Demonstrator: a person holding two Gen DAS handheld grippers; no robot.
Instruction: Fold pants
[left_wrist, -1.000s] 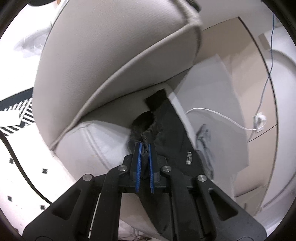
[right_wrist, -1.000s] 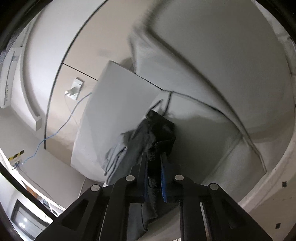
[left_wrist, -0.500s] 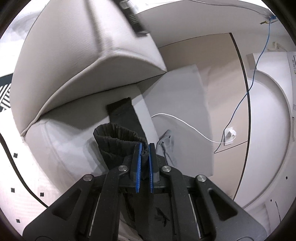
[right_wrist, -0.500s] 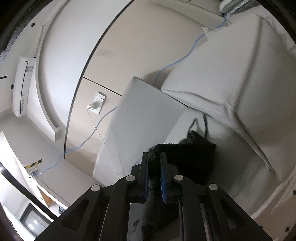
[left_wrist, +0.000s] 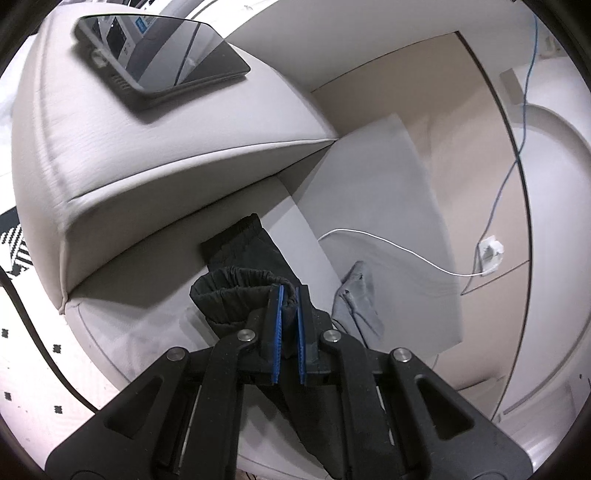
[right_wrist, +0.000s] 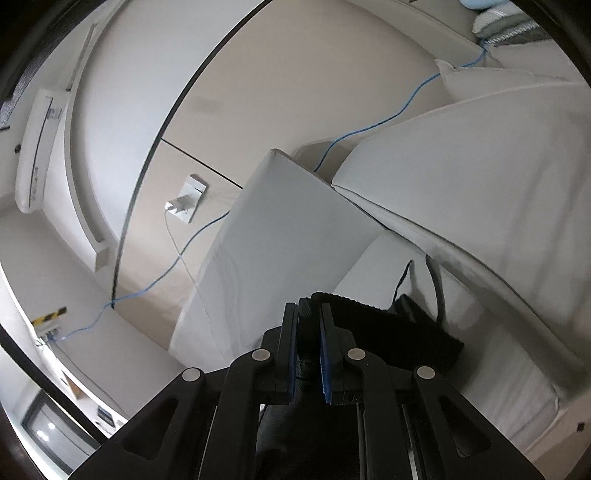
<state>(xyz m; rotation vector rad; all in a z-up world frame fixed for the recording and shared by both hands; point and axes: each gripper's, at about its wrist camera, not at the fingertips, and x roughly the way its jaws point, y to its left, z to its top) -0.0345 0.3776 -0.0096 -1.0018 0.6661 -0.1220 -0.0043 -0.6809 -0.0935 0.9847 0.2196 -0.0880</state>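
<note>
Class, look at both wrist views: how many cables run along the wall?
2. A blue cable drops from the upper right behind the cushion and trails down left; a white cable hangs from the socket. More may hide behind the sofa.

No text, label or number reads clearly in either view. The glossy tablet (left_wrist: 159, 55) lying on the sofa arm at far left mirrors some blue-and-white panels, but no letters can be made out there. The white wall unit (right_wrist: 38, 155) at far left in the right wrist view carries a small dark marking, too blurred to read.
</note>
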